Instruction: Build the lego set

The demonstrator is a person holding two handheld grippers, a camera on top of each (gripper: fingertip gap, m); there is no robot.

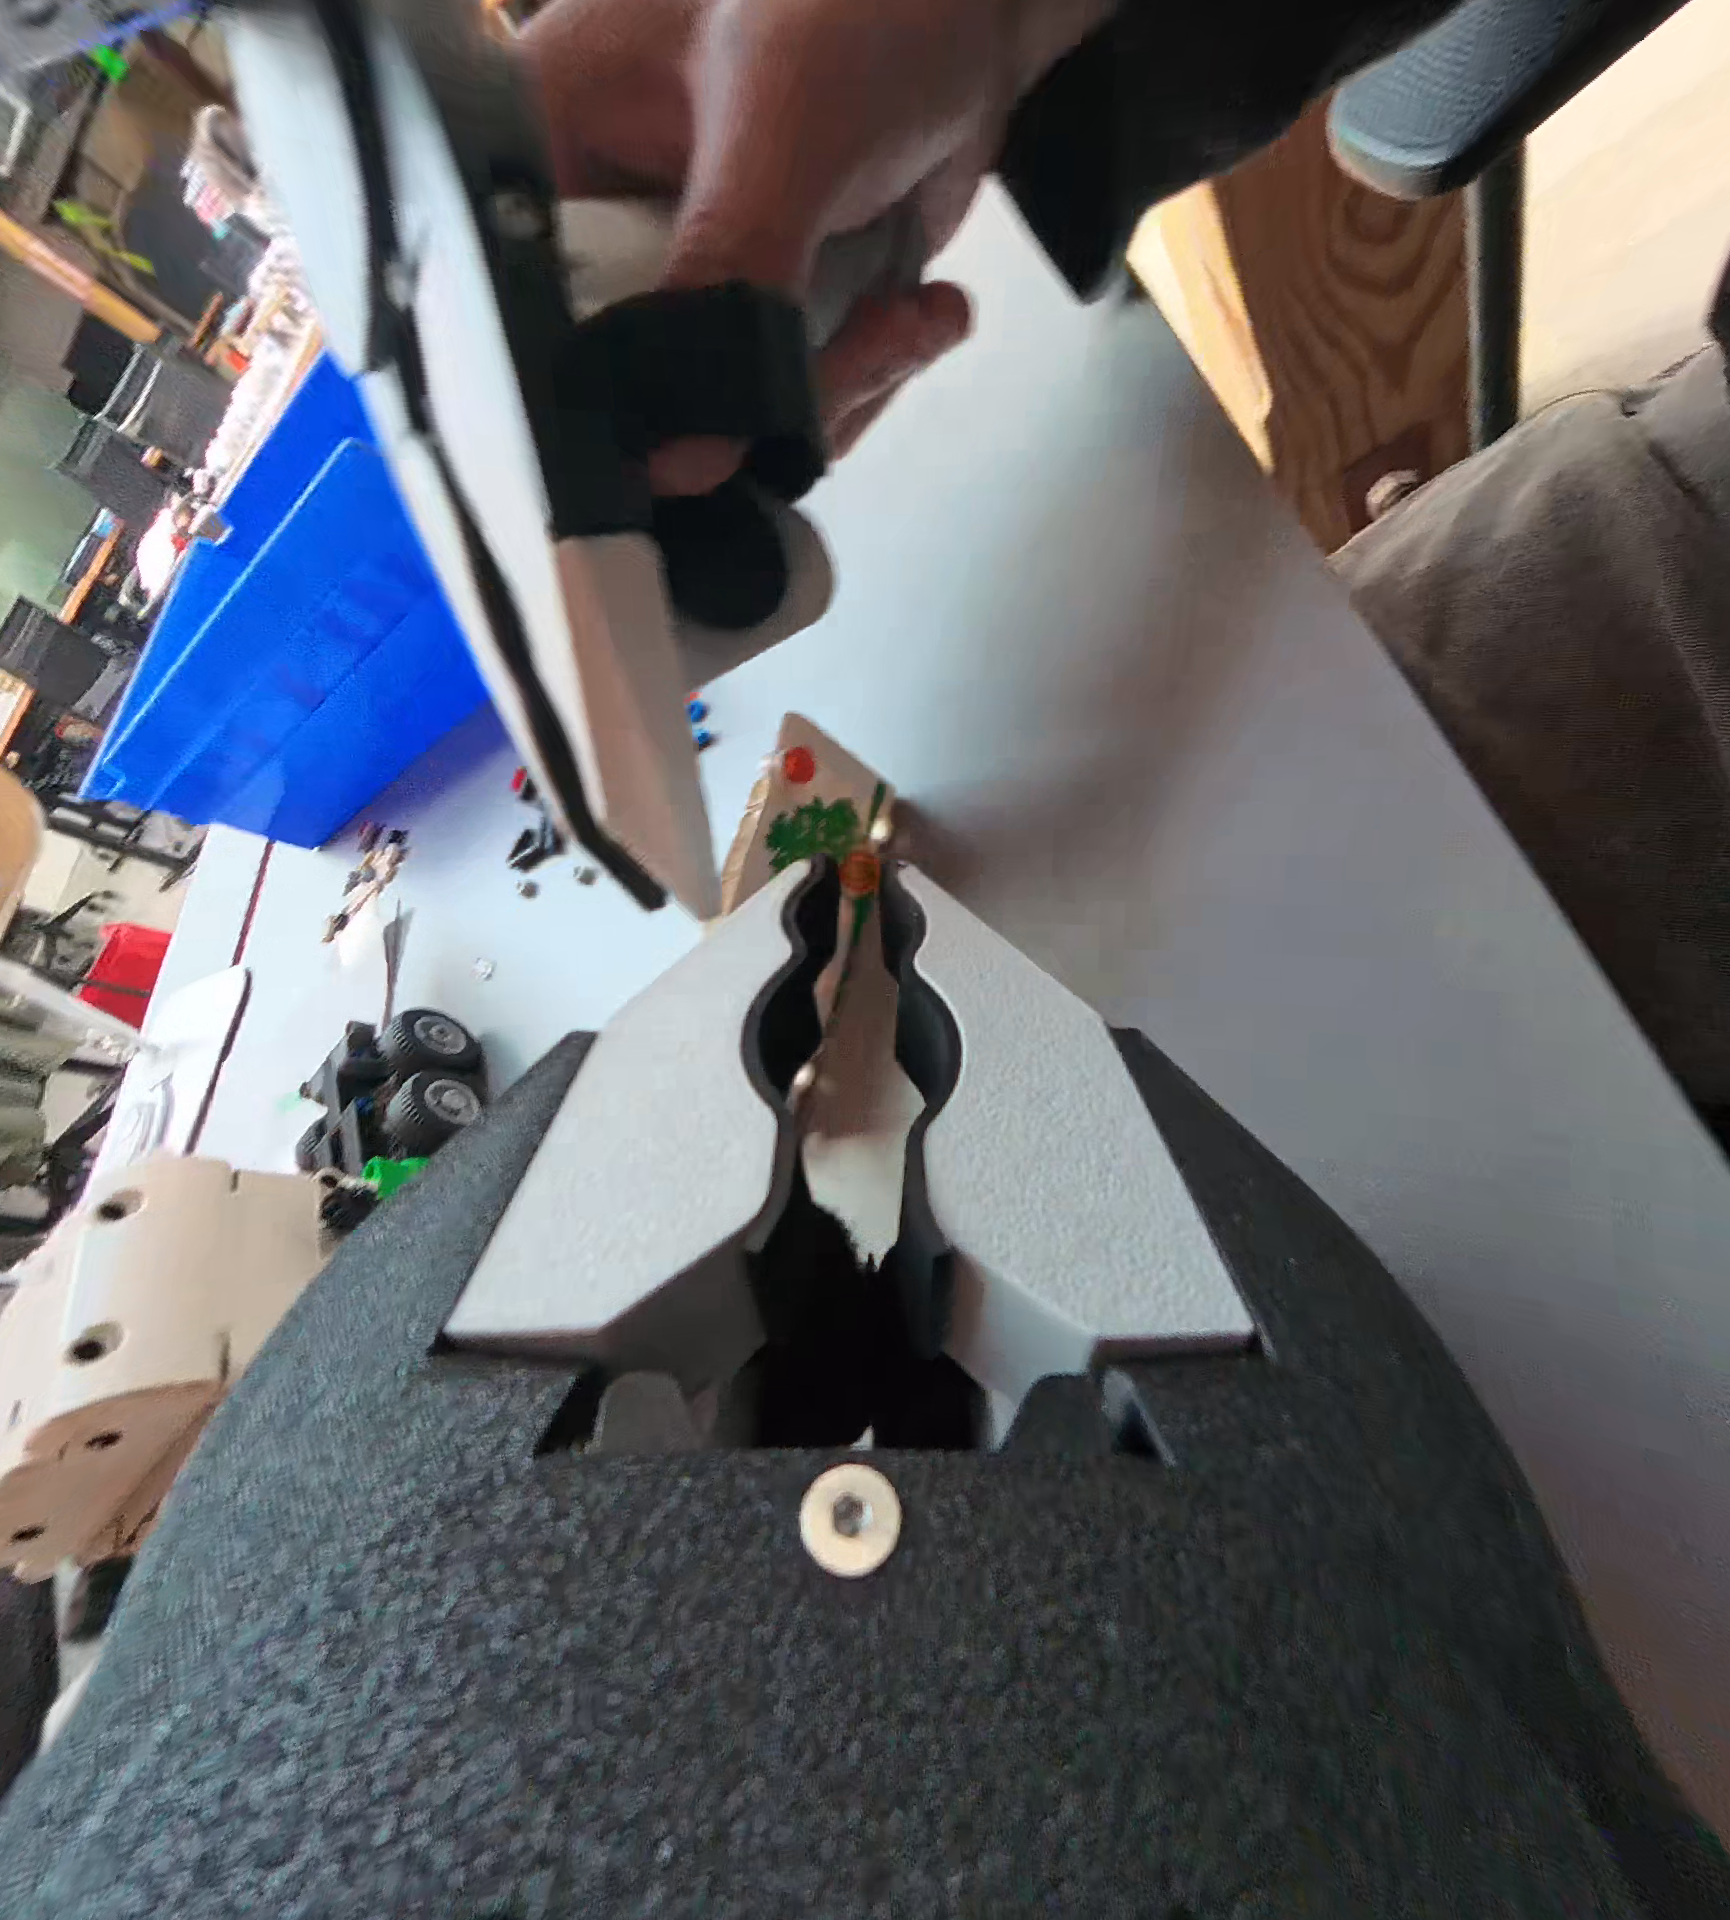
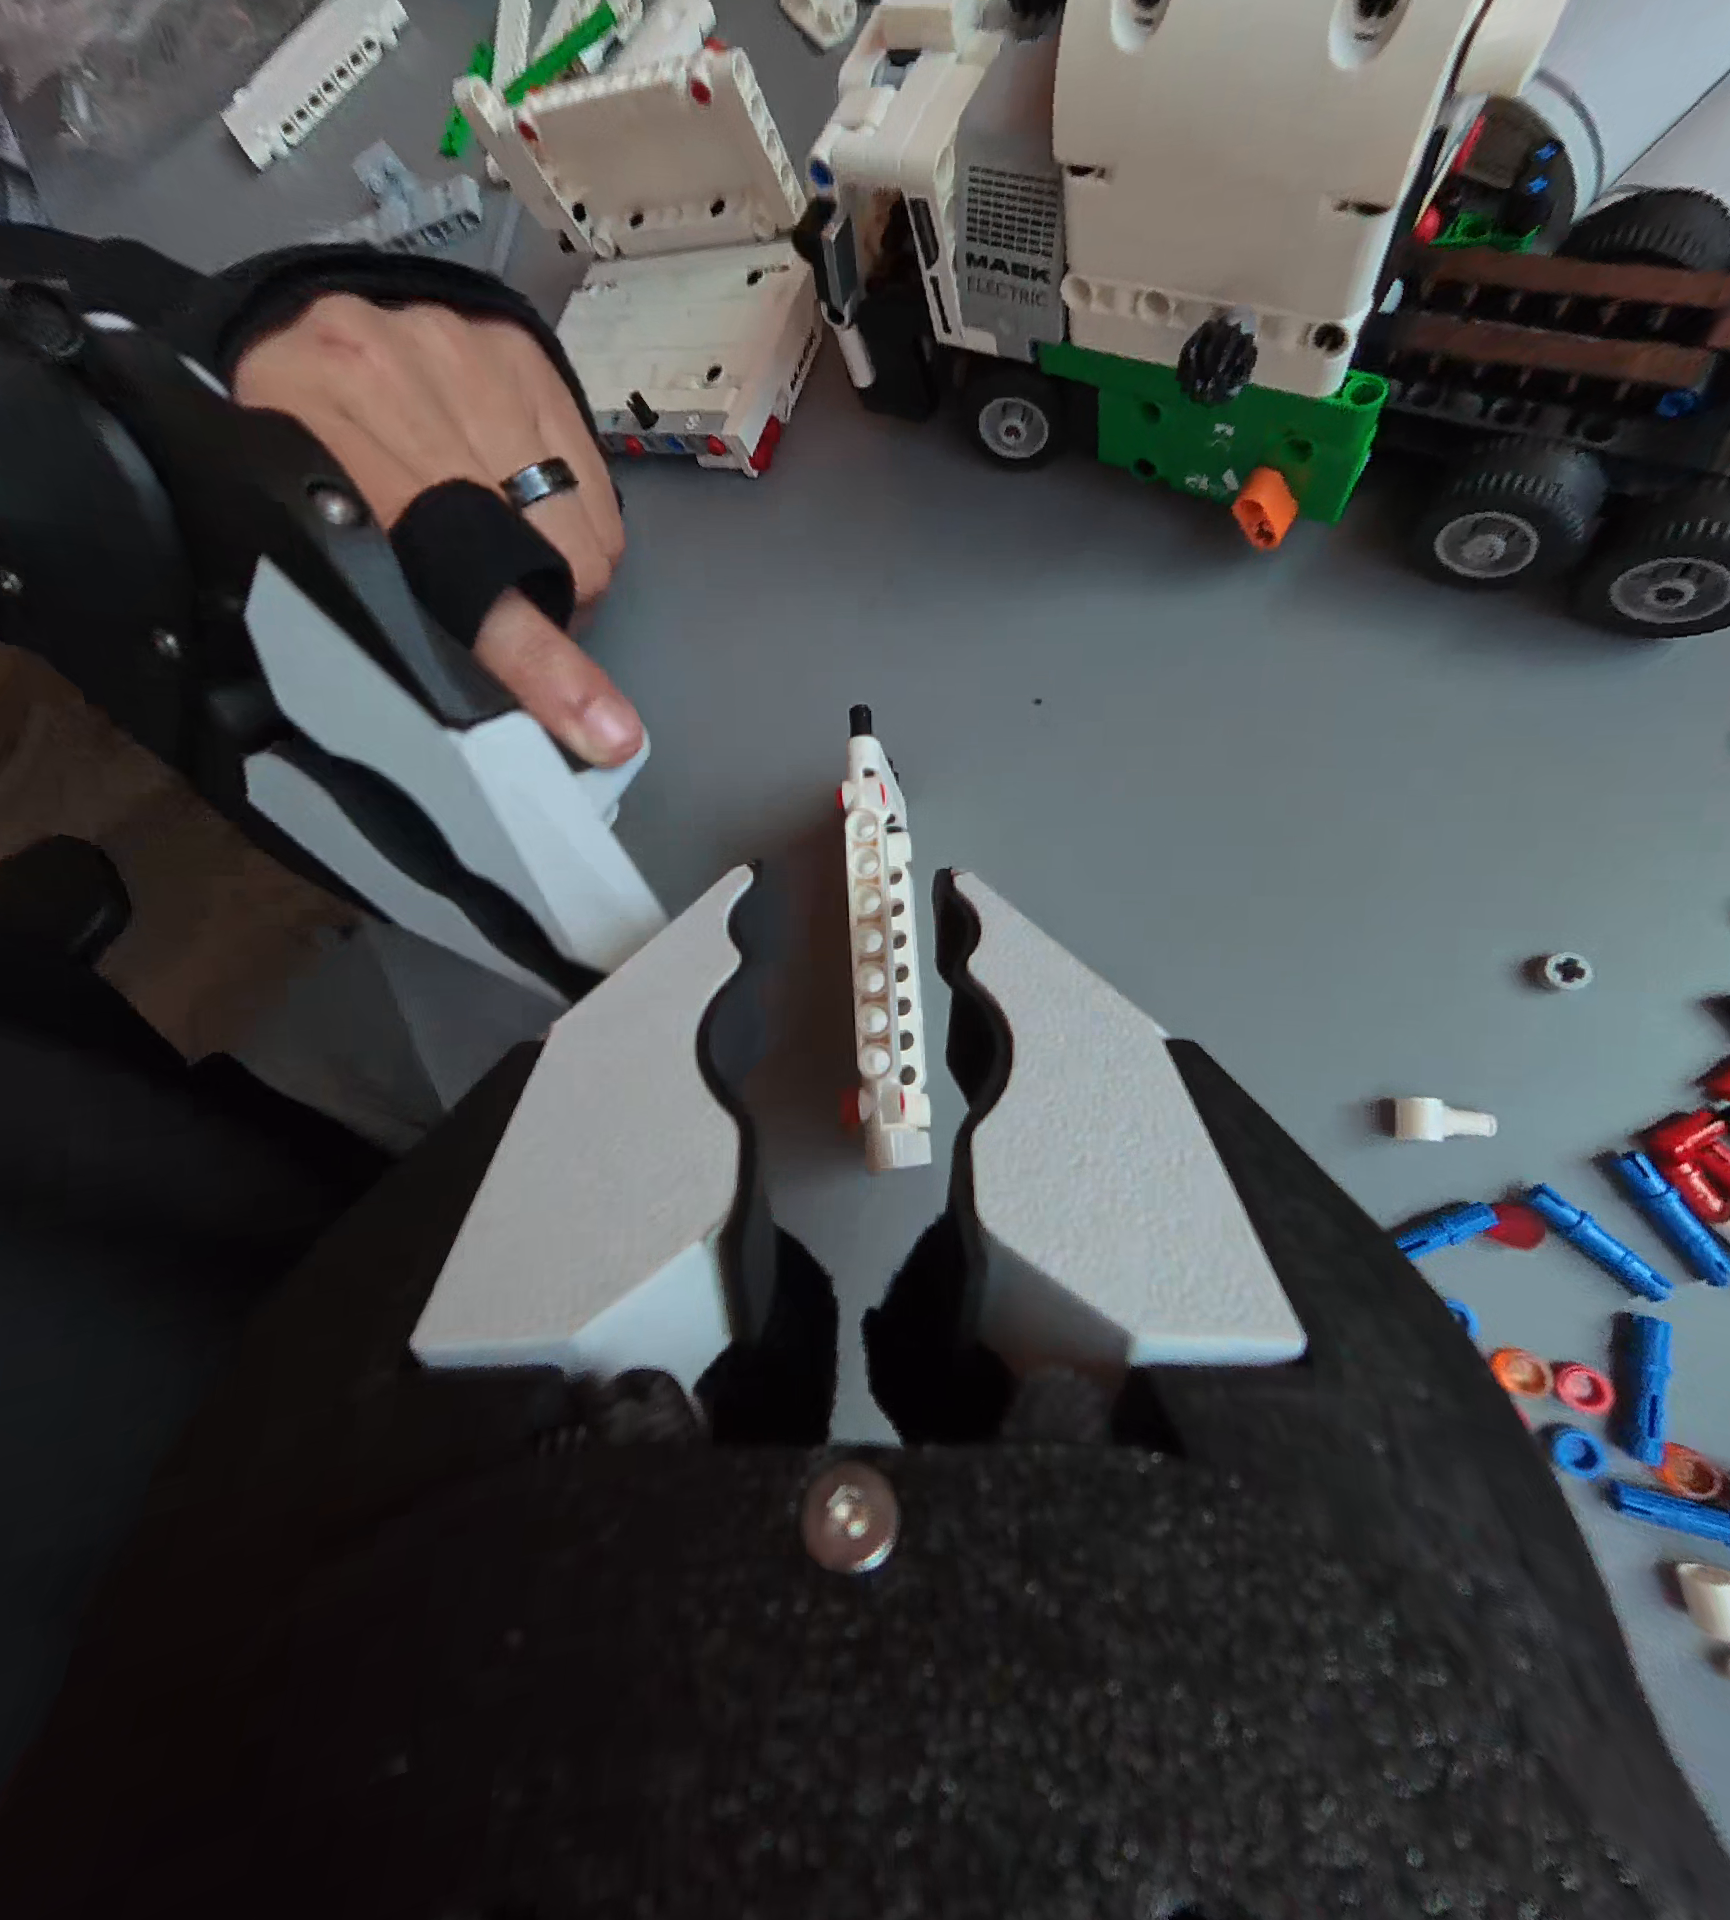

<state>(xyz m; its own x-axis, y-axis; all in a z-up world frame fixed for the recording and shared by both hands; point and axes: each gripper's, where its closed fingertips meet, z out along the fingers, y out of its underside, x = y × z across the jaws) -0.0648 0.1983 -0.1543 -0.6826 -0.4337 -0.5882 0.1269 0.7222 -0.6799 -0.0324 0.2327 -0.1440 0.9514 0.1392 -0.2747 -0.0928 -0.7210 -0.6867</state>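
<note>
White perforated toy beam (image 2: 884,966) lies on the grey table (image 2: 1204,831) between your right gripper's (image 2: 845,883) spread, untouching fingers, toy truck (image 2: 1204,260) beyond it, while your left gripper (image 1: 856,883) pinches a printed paper sheet (image 1: 819,821).

Left gripper (image 1: 853,883): rough matt grey plastic fingers clamping a thin glossy printed wrapper (image 1: 819,821). Right gripper (image 2: 845,883): same grainy plastic, black rubbery pads. White beam (image 2: 882,966) smooth shiny plastic. Table (image 2: 1204,831) smooth matt. Truck tyres (image 2: 1671,582) matt rubber.
</note>
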